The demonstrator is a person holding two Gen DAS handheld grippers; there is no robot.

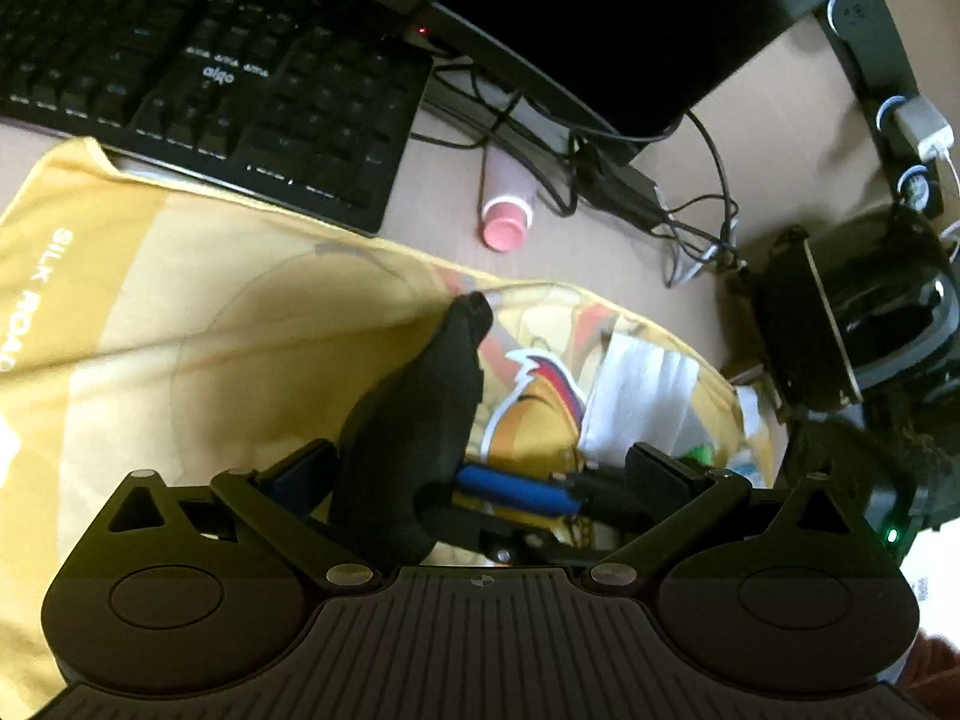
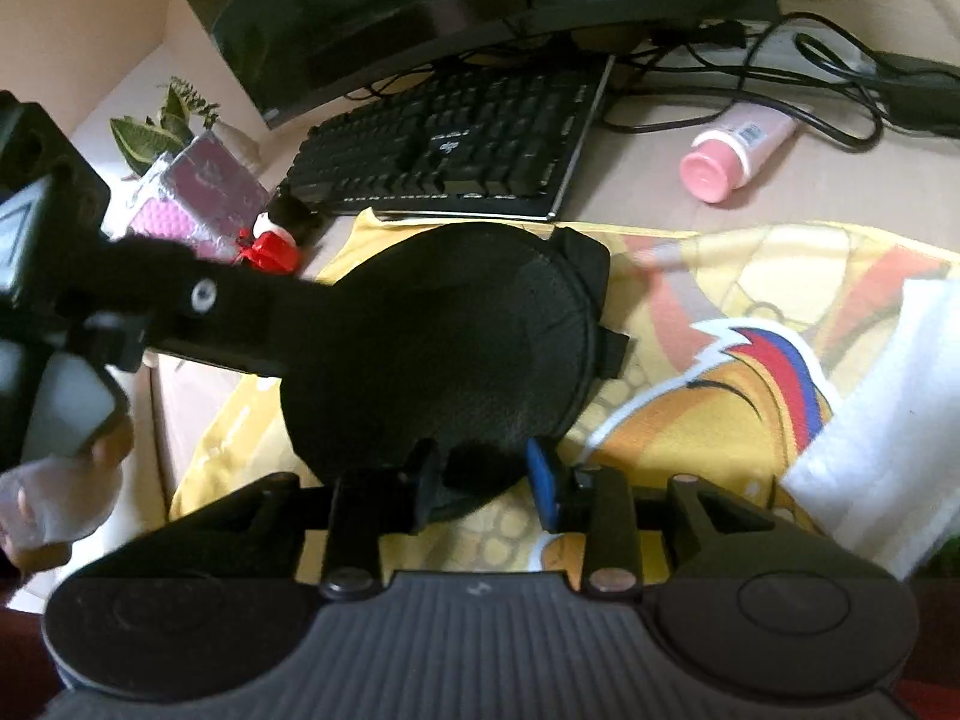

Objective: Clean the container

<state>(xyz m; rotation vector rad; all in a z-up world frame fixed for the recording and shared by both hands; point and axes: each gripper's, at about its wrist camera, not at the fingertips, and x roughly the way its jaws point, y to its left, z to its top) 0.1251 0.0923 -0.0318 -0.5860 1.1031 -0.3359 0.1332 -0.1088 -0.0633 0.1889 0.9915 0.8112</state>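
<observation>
I see L hand-held gripper (image 1: pixel 480 480) clenched on black pan (image 2: pixel 438 354) handle; R hand-held gripper (image 2: pixel 489 480) jaws parted at rim, centre frame. Keep pan level, fetch tissue (image 2: pixel 888 420), wipe inside.

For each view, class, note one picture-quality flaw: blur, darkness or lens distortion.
Left wrist view: the keyboard is dim, its keys barely separable, and fisheye bends the mat's edge. Right wrist view: the white paper is smeared by motion blur, and the black pad is so dark that its surface detail is lost.
</observation>
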